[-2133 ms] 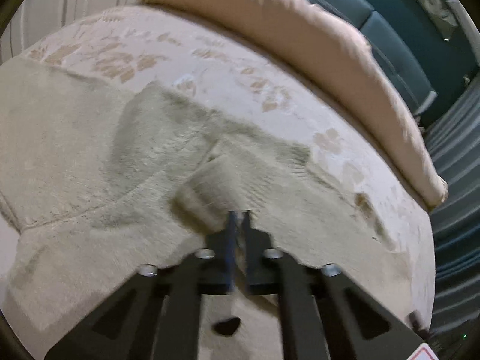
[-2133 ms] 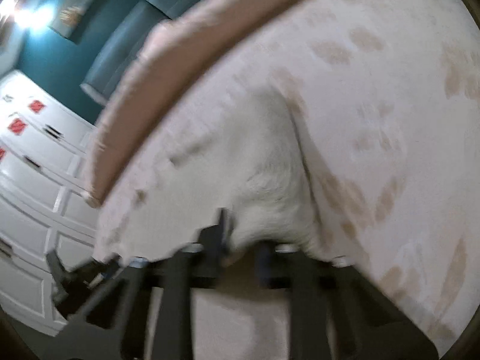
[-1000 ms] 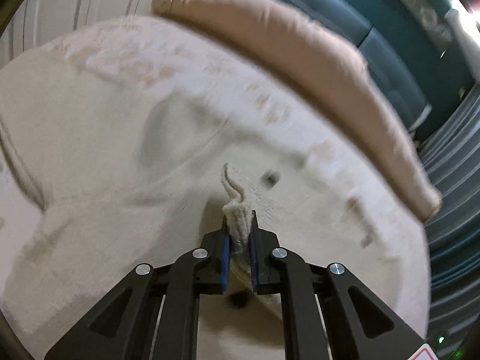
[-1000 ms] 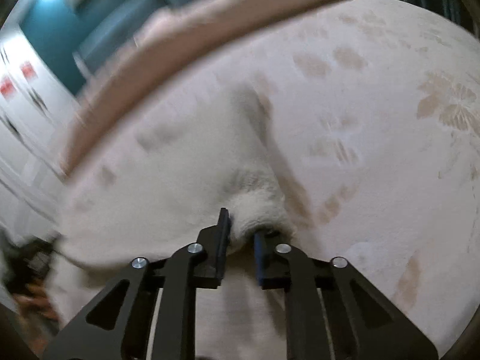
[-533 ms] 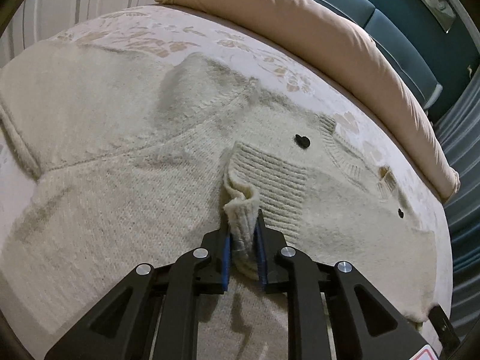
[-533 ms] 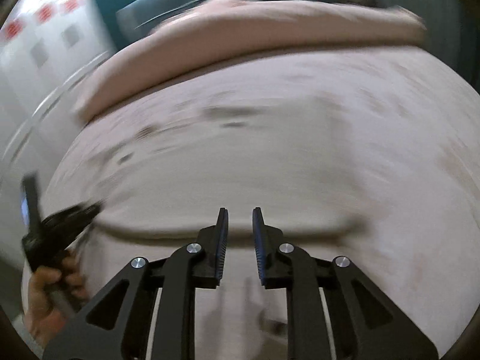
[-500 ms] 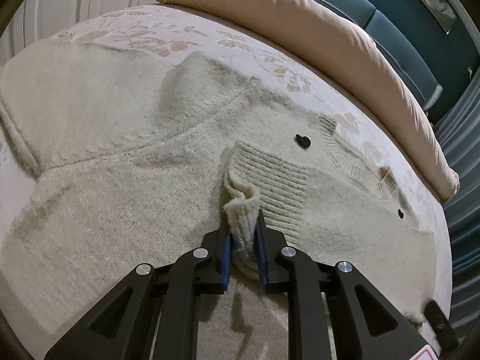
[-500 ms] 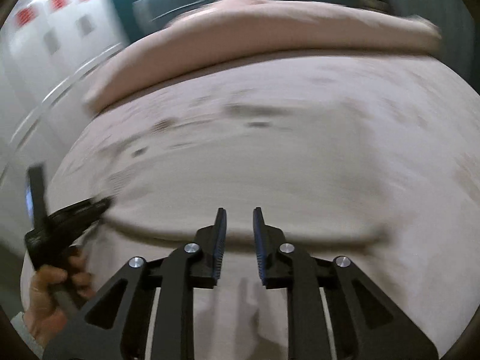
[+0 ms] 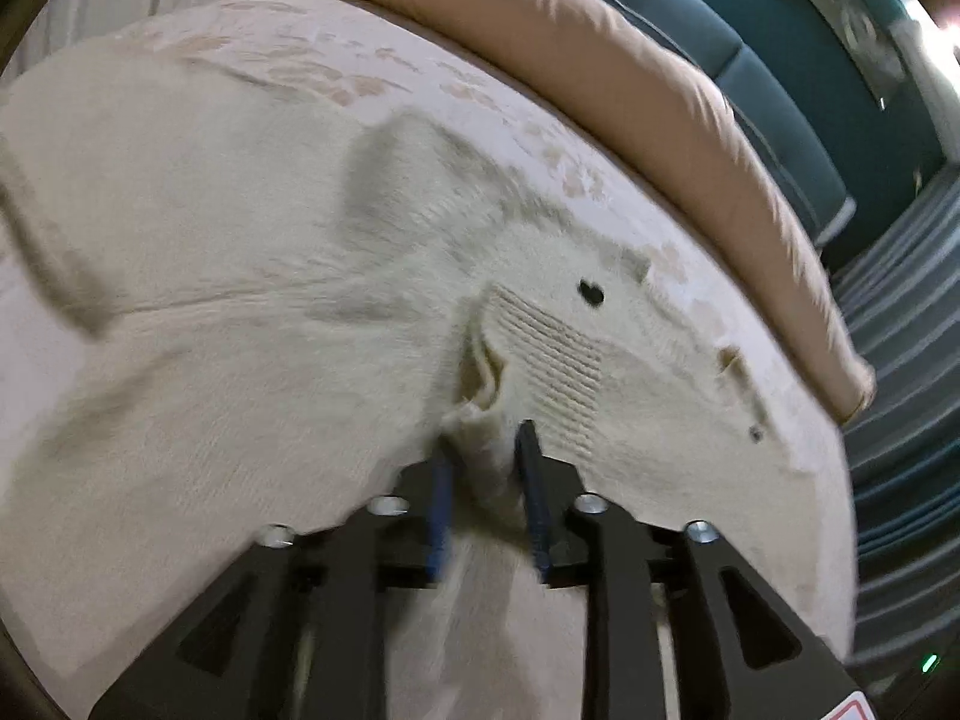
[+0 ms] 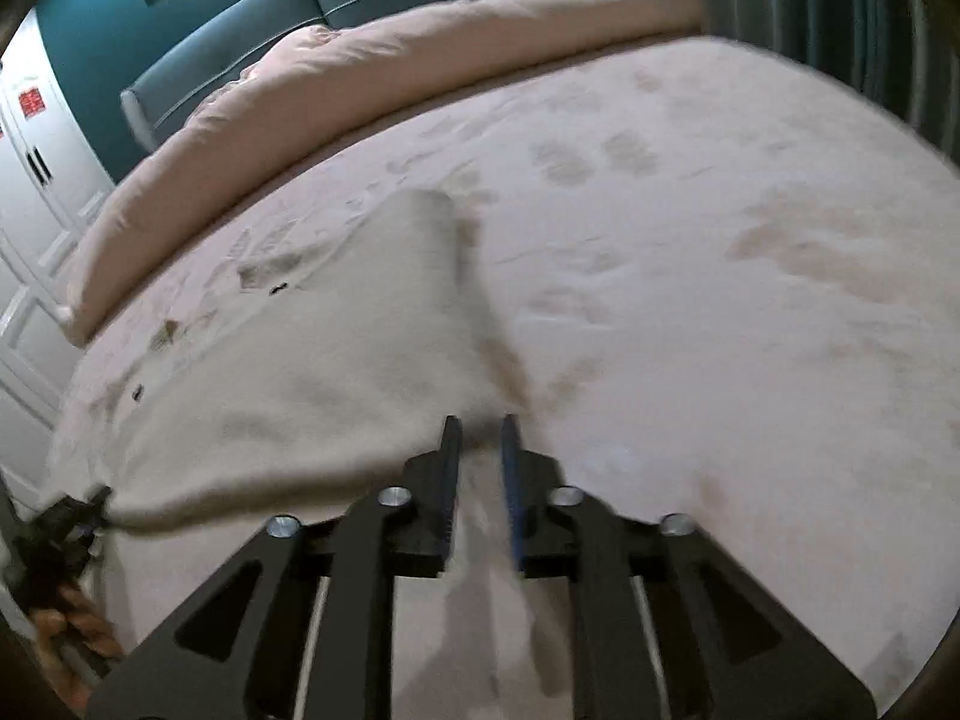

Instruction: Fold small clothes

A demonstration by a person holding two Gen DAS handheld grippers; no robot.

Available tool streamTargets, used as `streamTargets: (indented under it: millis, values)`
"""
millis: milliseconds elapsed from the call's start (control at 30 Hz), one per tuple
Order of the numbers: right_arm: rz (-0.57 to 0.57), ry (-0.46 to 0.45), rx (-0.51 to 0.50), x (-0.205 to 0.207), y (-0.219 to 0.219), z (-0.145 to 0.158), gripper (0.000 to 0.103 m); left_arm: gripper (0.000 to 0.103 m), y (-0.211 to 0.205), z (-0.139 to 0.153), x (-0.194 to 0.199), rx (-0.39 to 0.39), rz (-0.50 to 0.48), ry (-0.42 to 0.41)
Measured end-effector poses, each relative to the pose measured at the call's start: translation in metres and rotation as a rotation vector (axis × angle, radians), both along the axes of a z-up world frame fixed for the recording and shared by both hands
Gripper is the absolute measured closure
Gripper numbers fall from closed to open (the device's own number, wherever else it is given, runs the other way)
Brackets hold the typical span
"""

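A cream knitted sweater (image 9: 252, 276) lies spread on the bed, with a ribbed cuff (image 9: 552, 354) and small dark buttons. My left gripper (image 9: 483, 441) has its jaws slightly parted around a bunched fold of the sweater (image 9: 480, 384); the cloth still sits between the fingers. In the right wrist view the sweater (image 10: 312, 372) lies left of centre. My right gripper (image 10: 480, 426) is open and empty just above the sweater's near right edge. The left gripper (image 10: 72, 516) shows at the far left, at the sweater's edge.
The bed sheet (image 10: 750, 300) is pale pink with a faded leaf print. A rolled peach duvet (image 9: 630, 96) runs along the far side, in front of a teal headboard (image 10: 252, 30). White wardrobe doors (image 10: 36, 168) stand left. Striped curtains (image 9: 900, 360) hang right.
My left jaws have widened around the sweater fold, which has sagged lower. My right gripper, which let go of the sweater a second ago, stays open and has swung right over the sweater's edge.
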State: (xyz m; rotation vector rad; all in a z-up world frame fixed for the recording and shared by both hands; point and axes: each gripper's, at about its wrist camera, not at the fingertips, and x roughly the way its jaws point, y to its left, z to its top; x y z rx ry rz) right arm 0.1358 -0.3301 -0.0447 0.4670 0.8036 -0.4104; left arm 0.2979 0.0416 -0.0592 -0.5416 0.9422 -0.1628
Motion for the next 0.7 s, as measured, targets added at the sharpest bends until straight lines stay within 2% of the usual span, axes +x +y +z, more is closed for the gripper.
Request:
streamTargets:
  millis: [33, 67, 100, 167, 267, 333, 400, 467, 500, 567, 667, 700]
  values:
    - [0.028, -0.002, 0.001, -0.005, 0.011, 0.001, 0.086, 0.068, 0.016, 0.01, -0.009, -0.001, 0.034, -0.015]
    - [0.065, 0.0, 0.003, -0.01, 0.027, 0.0, 0.085, 0.06, 0.029, 0.017, -0.015, -0.004, 0.05, -0.029]
    - [0.098, 0.004, 0.005, -0.013, 0.041, -0.003, 0.083, 0.047, 0.045, 0.025, -0.02, -0.005, 0.068, -0.044]
    - [0.15, 0.021, -0.005, -0.011, 0.071, -0.013, 0.076, 0.038, 0.089, 0.039, -0.028, 0.02, 0.144, -0.068]
    - [0.151, 0.058, -0.065, -0.011, 0.099, -0.03, 0.061, 0.035, 0.17, 0.049, -0.024, 0.063, 0.255, -0.056]
    - [0.142, 0.052, -0.103, -0.016, 0.107, -0.032, 0.06, 0.035, 0.223, 0.049, -0.016, 0.089, 0.332, -0.021]
    - [0.141, 0.054, -0.094, -0.013, 0.109, -0.035, 0.055, 0.035, 0.283, 0.046, -0.003, 0.125, 0.43, 0.021]
    - [0.148, 0.046, -0.079, -0.013, 0.107, -0.037, 0.046, 0.034, 0.325, 0.039, 0.009, 0.154, 0.502, 0.057]
    - [0.157, 0.044, -0.08, -0.013, 0.109, -0.038, 0.044, 0.034, 0.343, 0.035, 0.016, 0.162, 0.534, 0.083]
    - [0.189, 0.054, -0.09, -0.007, 0.115, -0.039, 0.03, 0.035, 0.366, 0.027, 0.027, 0.144, 0.565, 0.122]
    - [0.203, 0.076, -0.129, -0.002, 0.123, -0.042, 0.024, 0.034, 0.385, 0.015, 0.04, 0.085, 0.586, 0.154]
    - [0.203, 0.078, -0.134, -0.002, 0.124, -0.042, 0.023, 0.032, 0.387, 0.015, 0.043, 0.083, 0.594, 0.14]
